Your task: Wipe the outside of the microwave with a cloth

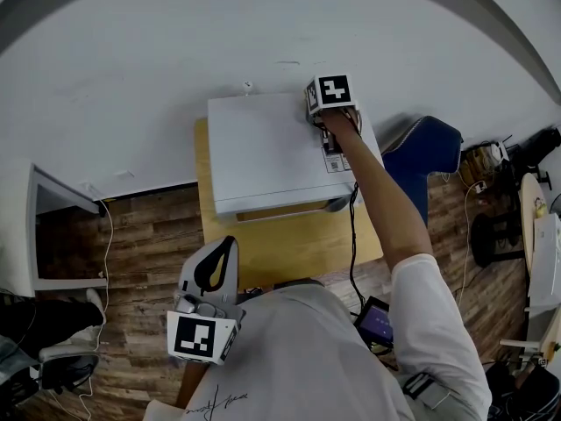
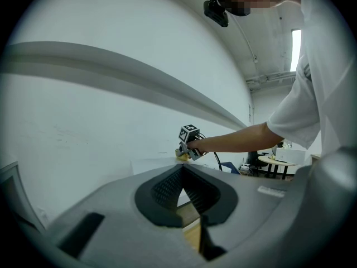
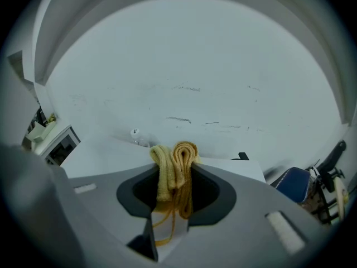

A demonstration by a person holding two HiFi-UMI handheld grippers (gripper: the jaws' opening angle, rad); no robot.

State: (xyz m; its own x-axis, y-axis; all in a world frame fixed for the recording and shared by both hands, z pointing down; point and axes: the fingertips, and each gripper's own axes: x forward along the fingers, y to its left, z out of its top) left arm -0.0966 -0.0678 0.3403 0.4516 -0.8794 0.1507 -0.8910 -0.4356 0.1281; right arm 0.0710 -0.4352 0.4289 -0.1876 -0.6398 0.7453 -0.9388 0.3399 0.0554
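Observation:
The white microwave [image 1: 272, 152] stands on a wooden table [image 1: 289, 248], its flat top facing me. My right gripper [image 1: 326, 117] is at the back right corner of that top, shut on a folded yellow cloth [image 3: 174, 169] that bulges out between its jaws. The same cloth [image 2: 182, 156] shows under that gripper in the left gripper view, resting on the microwave top [image 2: 153, 165]. My left gripper [image 1: 230, 242] hangs near my body over the table's front left corner, apart from the microwave. Its jaws meet at the tips with nothing between them.
A white wall runs right behind the microwave. A blue chair [image 1: 429, 152] stands to the right of the table, with cluttered furniture [image 1: 535, 209] further right. A black cable [image 1: 352, 235] trails down from the right gripper. A white cabinet [image 1: 53, 235] is on the left.

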